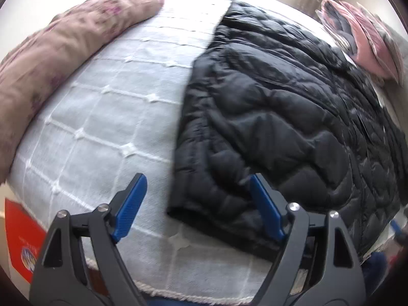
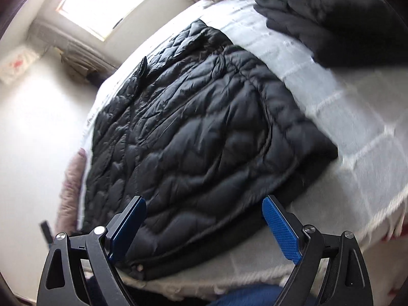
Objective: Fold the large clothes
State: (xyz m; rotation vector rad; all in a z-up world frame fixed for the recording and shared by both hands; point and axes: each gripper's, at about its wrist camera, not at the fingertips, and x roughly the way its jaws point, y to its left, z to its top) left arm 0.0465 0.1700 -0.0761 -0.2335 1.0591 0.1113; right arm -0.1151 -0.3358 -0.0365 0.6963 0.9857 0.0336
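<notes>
A black quilted puffer jacket (image 1: 280, 107) lies spread flat on a bed covered by a white grid-patterned bedspread (image 1: 107, 127). In the left wrist view it fills the right half. My left gripper (image 1: 197, 181) is open over the jacket's near left edge; its right finger is above the dark fabric and its left finger above the bedspread, and neither pad presses on anything. In the right wrist view the jacket (image 2: 204, 127) takes up the middle. My right gripper (image 2: 204, 201) stands open above the near hem with no fabric pinched between its pads.
A pink floral quilt (image 1: 51, 58) lies rolled along the bed's far left. Folded pink clothes (image 1: 367, 43) are stacked beyond the jacket. A pile of folded black garments (image 2: 344, 25) sits at the upper right. A red box (image 1: 20, 234) stands beside the bed. A window (image 2: 107, 2) lights the room.
</notes>
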